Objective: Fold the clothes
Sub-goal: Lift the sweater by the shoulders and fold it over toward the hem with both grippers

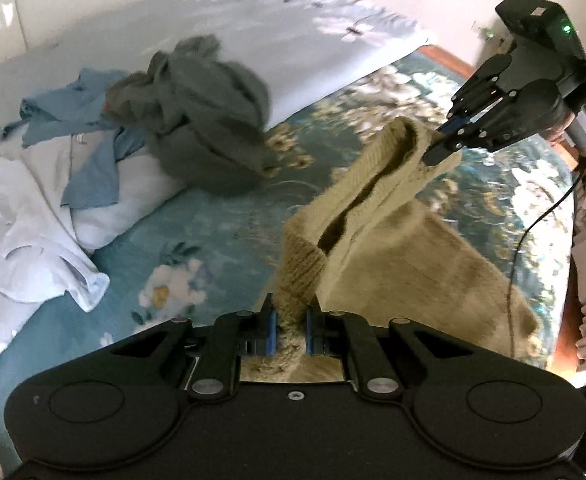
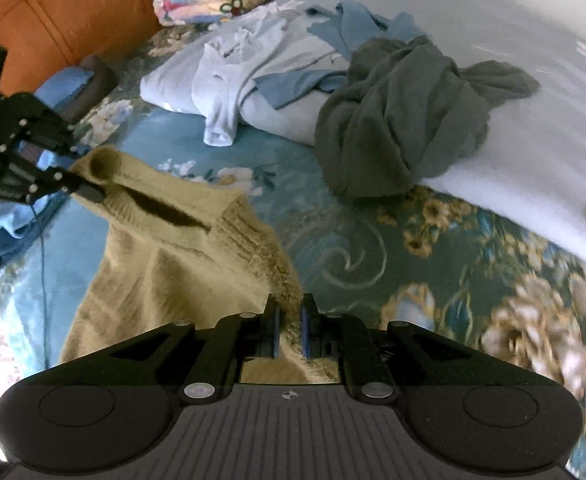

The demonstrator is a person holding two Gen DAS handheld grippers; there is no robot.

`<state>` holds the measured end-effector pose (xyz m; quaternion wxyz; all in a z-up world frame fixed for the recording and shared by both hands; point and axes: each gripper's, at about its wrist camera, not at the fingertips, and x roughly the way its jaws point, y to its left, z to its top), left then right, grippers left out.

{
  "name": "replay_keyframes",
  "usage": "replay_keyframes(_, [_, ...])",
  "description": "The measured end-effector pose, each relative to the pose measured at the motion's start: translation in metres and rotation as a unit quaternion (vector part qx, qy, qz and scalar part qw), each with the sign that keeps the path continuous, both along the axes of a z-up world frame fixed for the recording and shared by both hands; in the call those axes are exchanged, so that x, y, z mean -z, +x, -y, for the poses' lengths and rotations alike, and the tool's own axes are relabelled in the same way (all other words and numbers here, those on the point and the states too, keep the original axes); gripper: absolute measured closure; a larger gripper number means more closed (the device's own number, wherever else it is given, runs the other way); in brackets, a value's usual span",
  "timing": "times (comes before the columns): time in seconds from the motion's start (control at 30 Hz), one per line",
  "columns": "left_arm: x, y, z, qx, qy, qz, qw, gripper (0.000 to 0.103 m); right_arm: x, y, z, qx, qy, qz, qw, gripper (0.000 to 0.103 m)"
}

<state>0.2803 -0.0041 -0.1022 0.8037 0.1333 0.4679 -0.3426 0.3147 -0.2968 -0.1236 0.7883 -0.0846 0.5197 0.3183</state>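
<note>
Across mid-frame, both grippers, left gripper (image 1: 289,322) and right gripper (image 2: 289,330), clamp the beige sweater (image 1: 377,232) aloft, unfolded; gray-green garment (image 2: 405,120) waits upper right.

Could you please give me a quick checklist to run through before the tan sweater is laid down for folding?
1. Left tongs grip the tan knit sweater at its ribbed edge: ok.
2. Right tongs grip the same ribbed edge: ok.
3. Ribbed opening is spread between both tongs: ok, though it sags open in the middle.
4. Sweater body hangs free of twists: cannot tell, its lower part is hidden.
5. Floral bedspread beneath is free for laying: ok just ahead of the sweater.
6. Grey-green garment and light blue shirt stay out of the way: ok, both lie farther off.
</note>
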Motion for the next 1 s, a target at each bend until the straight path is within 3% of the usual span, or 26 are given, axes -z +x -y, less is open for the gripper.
replay_keyframes(0.2, [-0.013, -0.079, 0.002, -0.022, -0.015, 0.019, 0.9994, 0.093, -0.021, -0.066, 0.004, 0.018, -0.014, 0.014, 1.0, 0.095])
replay_keyframes(0.43, [-0.017, -0.144, 0.007, -0.033, -0.019, 0.024, 0.999, 0.093, -0.035, -0.125, 0.001, 0.029, -0.02, 0.036, 0.999, 0.095])
replay_keyframes(0.77, [-0.004, -0.19, 0.017, -0.03, -0.005, 0.016, 0.9994, 0.093, -0.023, -0.178, 0.006, 0.047, -0.03, 0.043, 0.998, 0.095])
replay_keyframes(1.0, [0.021, -0.209, 0.022, -0.034, 0.008, -0.002, 0.9994, 0.093, -0.001, -0.198, 0.006, 0.054, -0.038, 0.031, 0.997, 0.095])
